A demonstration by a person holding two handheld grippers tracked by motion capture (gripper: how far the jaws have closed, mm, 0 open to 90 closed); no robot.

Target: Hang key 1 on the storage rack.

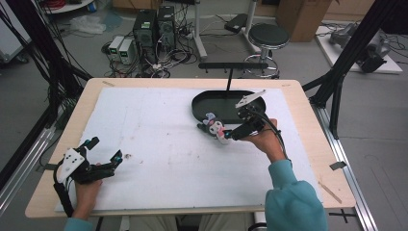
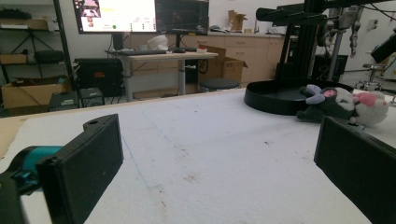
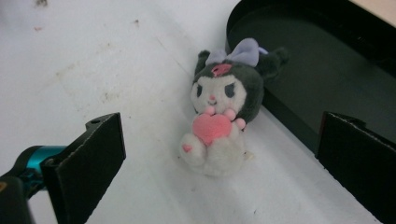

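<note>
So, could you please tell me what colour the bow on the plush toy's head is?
The bow is pale lilac, clearest in the right gripper view.

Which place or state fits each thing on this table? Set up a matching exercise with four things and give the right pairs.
Things:
1. plush toy
2. black tray
3. left gripper
4. right gripper

Places or states:
A. open, at the near left corner of the table
B. open, at the plush toy
C. lies on the white mat beside the tray
D. at the far side of the mat, nothing in it

Pairs: 1-C, 2-D, 3-A, 4-B
</note>
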